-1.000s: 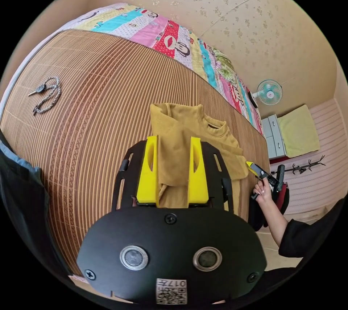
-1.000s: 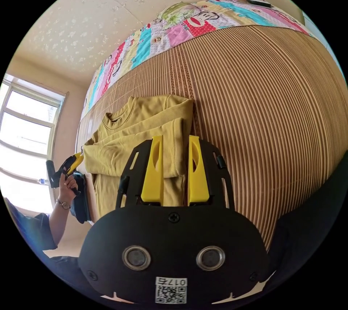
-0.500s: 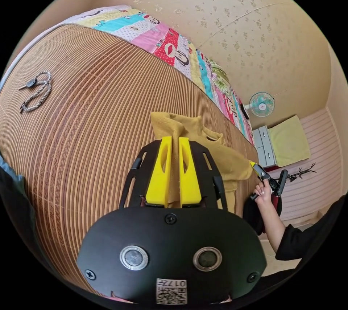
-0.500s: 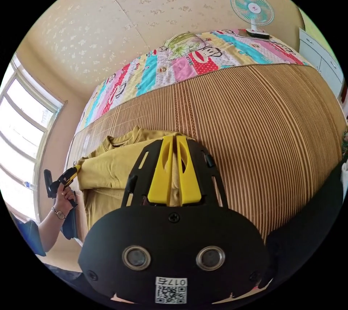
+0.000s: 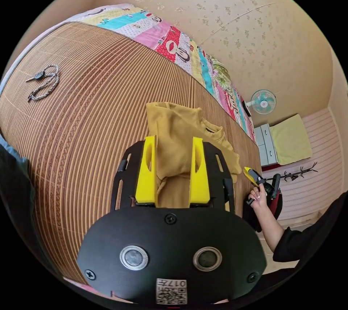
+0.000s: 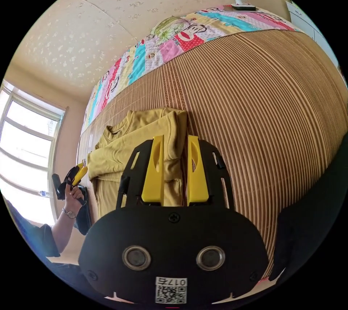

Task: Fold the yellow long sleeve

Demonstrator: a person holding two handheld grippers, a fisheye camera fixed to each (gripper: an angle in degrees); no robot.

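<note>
woven brown mat (image 5: 83, 114) covers the bed, and the yellow long sleeve (image 5: 177, 135) lies partly folded on it near the person's edge, sleeves laid across the body. the left gripper (image 5: 173, 143) hangs over one side with jaws wide, holding nothing; the right gripper (image 6: 173, 141) likewise over the other. risk: the stacked sleeve may slide if only its top layer gets pinched.
</note>
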